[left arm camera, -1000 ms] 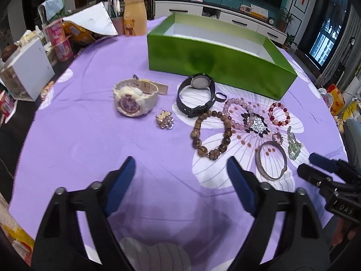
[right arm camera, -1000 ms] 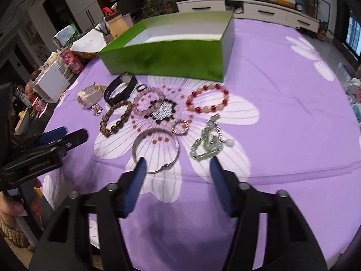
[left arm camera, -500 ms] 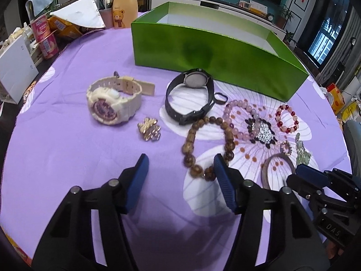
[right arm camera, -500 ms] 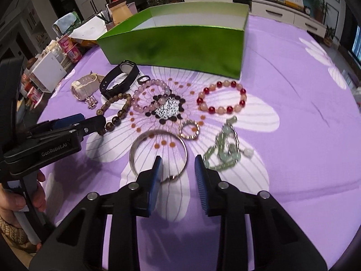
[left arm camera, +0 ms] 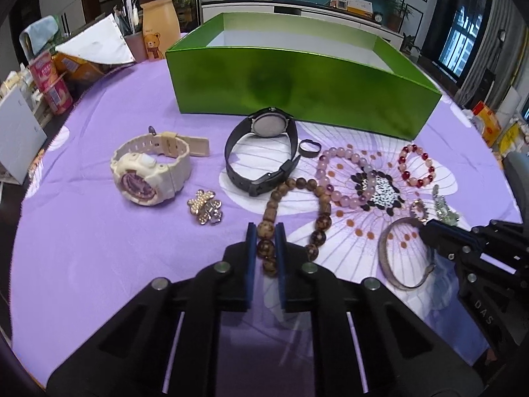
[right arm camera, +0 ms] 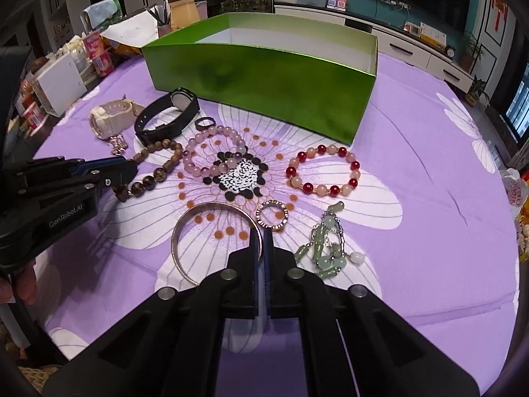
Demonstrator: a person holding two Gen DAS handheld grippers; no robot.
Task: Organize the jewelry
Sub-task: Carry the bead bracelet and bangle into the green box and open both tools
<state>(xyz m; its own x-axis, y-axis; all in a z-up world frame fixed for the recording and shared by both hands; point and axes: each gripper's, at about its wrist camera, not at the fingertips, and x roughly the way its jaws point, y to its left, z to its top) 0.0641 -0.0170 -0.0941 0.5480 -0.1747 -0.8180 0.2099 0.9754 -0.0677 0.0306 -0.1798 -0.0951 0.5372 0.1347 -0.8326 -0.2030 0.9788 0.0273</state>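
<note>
Jewelry lies on a purple flowered cloth in front of an open green box [left arm camera: 297, 89] [right arm camera: 264, 76]. My left gripper [left arm camera: 265, 228] [right arm camera: 132, 168] is closing, and its blue pads press on the near beads of the brown wooden bead bracelet [left arm camera: 322, 195] [right arm camera: 158, 173]. My right gripper [right arm camera: 263, 231] [left arm camera: 426, 228] is closing too, its pads pinching the right rim of the silver bangle [right arm camera: 185, 228] [left arm camera: 385, 251]. Both pieces still rest on the cloth.
Also on the cloth are a cream watch [left arm camera: 148, 175], a black watch [left arm camera: 261, 155], a pearl brooch [left arm camera: 205, 210], a pink bead bracelet [left arm camera: 334, 178], a red bead bracelet [right arm camera: 324, 172], a sparkly ring [right arm camera: 272, 220] and a jade chain [right arm camera: 325, 248]. Cups, a white box and a bear bottle [left arm camera: 158, 29] crowd the far left.
Both grippers came forward and down to the jewelry. Their wide-open jaws closed, the left around the wooden beads and the right on the bangle's rim.
</note>
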